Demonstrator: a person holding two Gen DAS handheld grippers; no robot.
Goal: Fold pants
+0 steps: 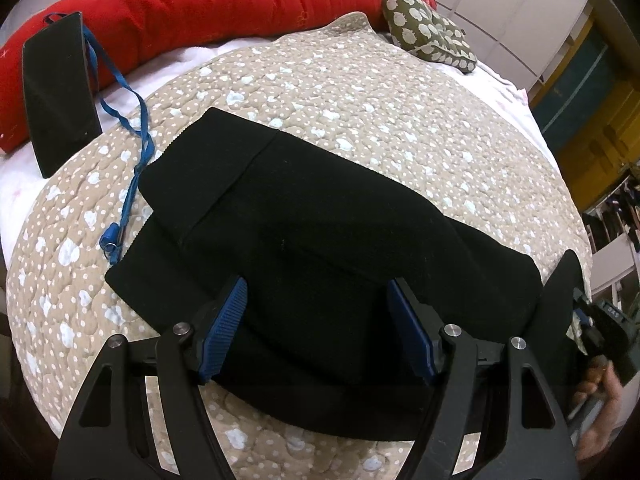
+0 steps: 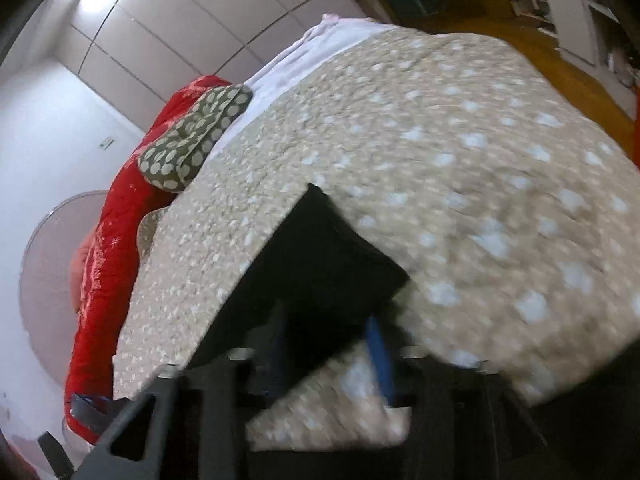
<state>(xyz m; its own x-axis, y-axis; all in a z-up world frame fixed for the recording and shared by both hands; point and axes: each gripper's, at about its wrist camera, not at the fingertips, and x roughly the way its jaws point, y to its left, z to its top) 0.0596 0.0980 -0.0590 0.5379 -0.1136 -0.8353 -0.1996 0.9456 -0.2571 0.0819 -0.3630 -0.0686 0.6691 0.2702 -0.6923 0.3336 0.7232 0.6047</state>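
Black pants (image 1: 320, 240) lie folded into a compact layered bundle on the beige spotted quilt (image 1: 360, 92). My left gripper (image 1: 316, 308) is open, its blue pads (image 1: 224, 324) hovering over the near part of the bundle, holding nothing. My right gripper (image 2: 328, 344) looks open in its blurred view, with a corner of the pants (image 2: 320, 256) in front of its blue pad (image 2: 380, 352); nothing sits between the fingers. The right gripper also shows at the right edge of the left wrist view (image 1: 560, 292), beside the bundle.
A black phone (image 1: 60, 92) with a blue lanyard (image 1: 132, 132) lies at the far left. A red blanket (image 1: 200, 4) and a green spotted pillow (image 1: 428, 28) are at the bed's far end. White wardrobe doors (image 2: 180, 28) and a wooden floor (image 2: 560, 72) lie beyond.
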